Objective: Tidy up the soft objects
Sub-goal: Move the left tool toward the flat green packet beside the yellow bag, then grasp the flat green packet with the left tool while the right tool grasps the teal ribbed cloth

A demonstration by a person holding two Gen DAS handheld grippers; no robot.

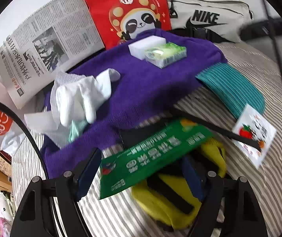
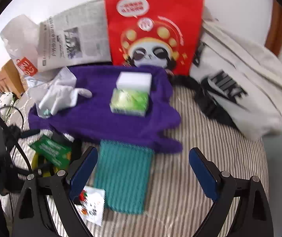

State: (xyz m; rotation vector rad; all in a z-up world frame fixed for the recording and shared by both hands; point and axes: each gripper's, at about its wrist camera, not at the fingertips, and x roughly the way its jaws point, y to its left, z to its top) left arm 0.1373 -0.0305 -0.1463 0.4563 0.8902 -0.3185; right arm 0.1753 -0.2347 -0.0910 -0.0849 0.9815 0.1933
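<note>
While both grippers hang over the striped bed (image 2: 210, 138), I note the soft things spread across it. My left gripper (image 1: 143, 175) stands wide apart, nothing pinched; a green packet (image 1: 150, 154) and a yellow cloth (image 1: 160, 203) lie under and between its blue pads, though I cannot tell if either pad touches them. My right gripper (image 2: 143, 173) is likewise spread wide and empty, poised above the teal ribbed cloth (image 2: 125, 177), whose far end tucks under the purple towel (image 2: 105, 118). On the towel sit a white sponge block (image 2: 134, 82) and, touching its near side, a green wrapped pack (image 2: 129, 102). White gloves (image 2: 60, 96) lie crumpled at the towel's left edge. A small printed card (image 2: 91, 205) rests just left of the teal cloth. Behind: a newspaper (image 2: 72, 39), a red panda bag (image 2: 152, 31) upright, a pale Nike bag (image 2: 245, 90) to the right.
</note>
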